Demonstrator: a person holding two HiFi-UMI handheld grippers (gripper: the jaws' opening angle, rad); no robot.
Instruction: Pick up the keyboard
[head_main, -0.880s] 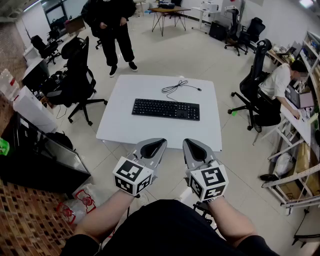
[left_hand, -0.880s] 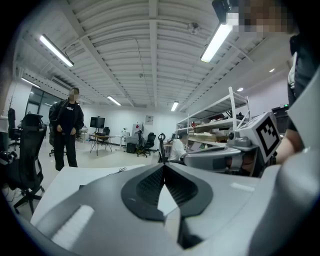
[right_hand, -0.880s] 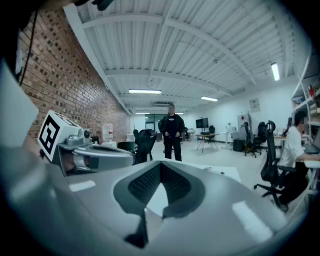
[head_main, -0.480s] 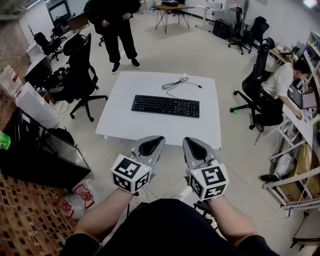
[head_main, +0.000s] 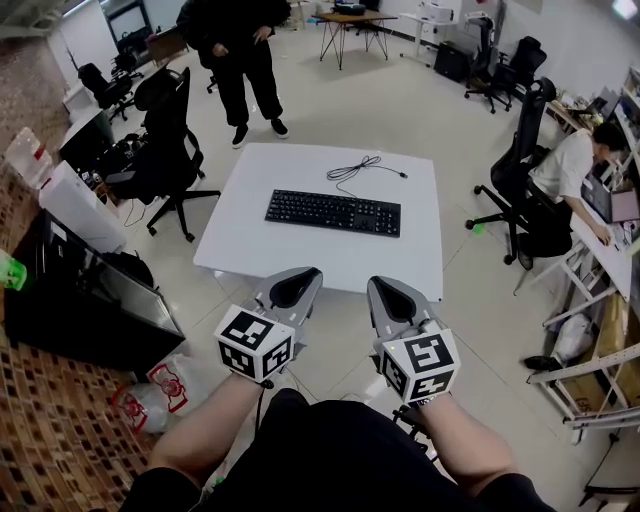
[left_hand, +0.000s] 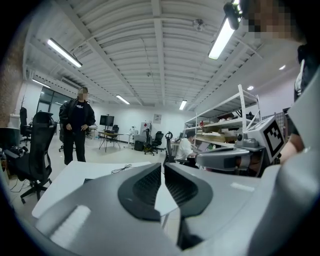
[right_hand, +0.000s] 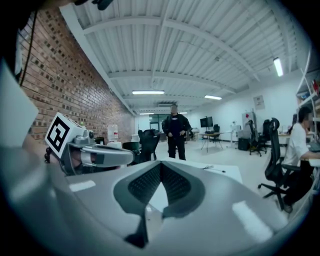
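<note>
A black keyboard (head_main: 333, 212) lies flat on the white table (head_main: 250, 250), its black cable (head_main: 356, 168) curled behind it toward the far edge. My left gripper (head_main: 303, 271) and right gripper (head_main: 381, 281) hover side by side in front of the table's near edge, well short of the keyboard. Both are shut with nothing between the jaws. In the left gripper view the left gripper (left_hand: 162, 164) points at the table (left_hand: 65, 182); a thin dark corner of the keyboard (left_hand: 88, 180) shows. In the right gripper view the right gripper (right_hand: 160, 164) faces the table (right_hand: 227, 173).
A person in black (head_main: 240, 60) stands beyond the table. A black office chair (head_main: 165, 150) is at the table's left and another (head_main: 515, 170) at its right, beside a seated person (head_main: 575, 165). A dark cabinet (head_main: 70, 290) and plastic bags (head_main: 160, 395) are at the left.
The view has shifted slightly, so the table and keyboard sit a little lower in frame. Both grippers stay shut and hold their place before the table edge.
</note>
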